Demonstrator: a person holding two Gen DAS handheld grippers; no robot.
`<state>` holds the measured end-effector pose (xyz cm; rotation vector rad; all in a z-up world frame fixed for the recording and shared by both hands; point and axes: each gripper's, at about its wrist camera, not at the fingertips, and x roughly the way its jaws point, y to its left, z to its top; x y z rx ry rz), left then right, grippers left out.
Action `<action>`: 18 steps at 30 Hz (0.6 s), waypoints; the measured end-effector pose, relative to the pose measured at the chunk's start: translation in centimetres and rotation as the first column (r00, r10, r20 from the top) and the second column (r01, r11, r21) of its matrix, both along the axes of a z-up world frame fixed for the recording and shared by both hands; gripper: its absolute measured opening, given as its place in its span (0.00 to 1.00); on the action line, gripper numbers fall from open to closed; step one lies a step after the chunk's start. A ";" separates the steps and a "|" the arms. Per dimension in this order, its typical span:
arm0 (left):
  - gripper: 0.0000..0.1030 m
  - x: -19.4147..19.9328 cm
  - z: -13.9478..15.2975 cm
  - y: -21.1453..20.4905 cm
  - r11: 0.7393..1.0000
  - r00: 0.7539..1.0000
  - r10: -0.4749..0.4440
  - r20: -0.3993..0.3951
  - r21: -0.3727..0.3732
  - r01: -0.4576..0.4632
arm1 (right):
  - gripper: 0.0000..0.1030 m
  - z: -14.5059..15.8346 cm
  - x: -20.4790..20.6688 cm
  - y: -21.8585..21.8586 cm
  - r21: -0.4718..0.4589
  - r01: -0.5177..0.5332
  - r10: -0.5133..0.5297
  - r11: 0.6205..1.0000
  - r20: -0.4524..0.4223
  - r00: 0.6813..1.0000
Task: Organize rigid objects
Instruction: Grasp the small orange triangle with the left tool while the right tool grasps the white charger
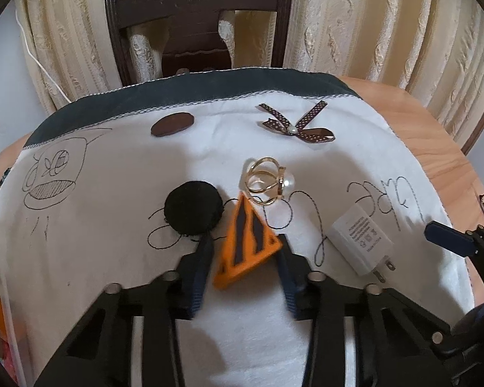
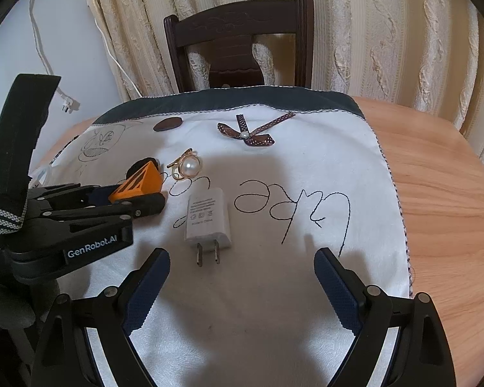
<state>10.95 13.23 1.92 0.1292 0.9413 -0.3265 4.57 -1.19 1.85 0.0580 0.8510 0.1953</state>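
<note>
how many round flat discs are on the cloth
2. A brown disc near the cloth's dark far border, and a black disc beside the orange triangle at the left gripper.

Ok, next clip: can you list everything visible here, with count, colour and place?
wedge: 1, orange with dark stripes, between the left gripper's fingers
black disc: 1, black, touching the wedge's left side
ring: 1, gold with a pearl, just beyond the wedge
charger: 1, white, prongs toward the camera, mid-cloth
bow: 1, brown dotted ribbon with a pearl, far side of the cloth
brown oval: 1, brown, far left of the cloth
cloth: 1, white with a dark border and stitched drawings, over the table
table: 1, light wood
chair: 1, dark wood, behind the table
curtain: cream, background
left hand-held gripper: around the wedge
right hand-held gripper: open, empty
</note>
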 end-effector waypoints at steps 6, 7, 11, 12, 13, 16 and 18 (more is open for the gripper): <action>0.31 -0.5 0.8 0.3 1.000 0.999 0.008 0.034 0.001 -0.008 | 0.91 0.0 0.0 0.0 0.000 0.001 -0.001 1.000 0.005 1.000; 0.31 -0.6 1.0 0.4 1.000 0.999 0.011 0.042 0.002 -0.011 | 0.91 0.0 0.0 0.0 0.000 0.001 -0.001 1.000 0.006 1.000; 0.31 -1.2 1.8 1.0 1.000 0.997 0.021 0.077 0.006 -0.022 | 0.87 0.0 0.0 0.0 -0.004 0.001 -0.001 1.000 0.009 1.000; 0.31 -1.4 2.0 1.0 1.000 0.996 0.021 0.087 0.010 -0.022 | 0.86 0.0 0.0 0.0 -0.006 0.002 -0.002 1.000 0.009 1.000; 0.31 -1.5 2.1 1.1 1.000 0.996 0.021 0.092 0.010 -0.022 | 0.85 0.0 0.0 0.0 -0.008 0.003 -0.003 1.000 0.009 1.000; 0.31 -1.7 2.2 1.4 1.000 0.995 0.019 0.093 0.001 -0.019 | 0.85 0.0 0.0 0.0 -0.009 0.007 -0.007 1.000 0.013 1.000; 0.31 -1.8 2.1 1.6 1.000 0.996 0.016 0.089 -0.006 -0.016 | 0.85 0.0 0.0 0.0 -0.009 0.006 -0.006 1.000 0.014 1.000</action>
